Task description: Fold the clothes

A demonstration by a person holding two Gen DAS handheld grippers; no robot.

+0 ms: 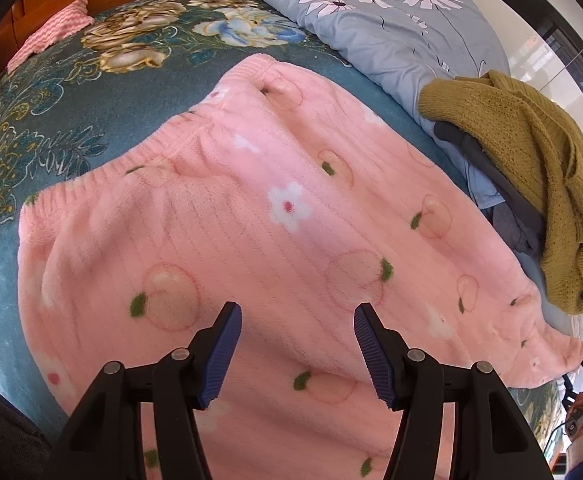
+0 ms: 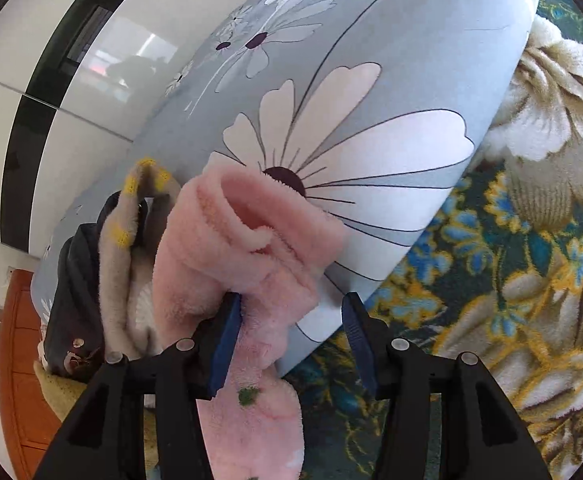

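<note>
Pink fleece peach-print trousers (image 1: pixel 283 240) run waistband-to-cuff toward right gripper (image 2: pixel 289 340) — jaws apart, cuff between; left gripper (image 1: pixel 297 354) spread, empty, over mid-garment.

left tongs (image 1: pixel 297 354) spread wide, right tongs (image 2: pixel 291 340) parted

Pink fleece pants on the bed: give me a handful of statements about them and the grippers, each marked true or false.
1. The pink fleece pants lie spread on a floral blanket. True.
2. The left gripper is clamped on the pants. False: its jaws stand open above the fabric.
3. A mustard knit sweater lies beside the pants. True.
4. The right gripper hovers by the waistband. False: it is at a leg cuff.
5. The grey duvet has a daisy print. True.
</note>
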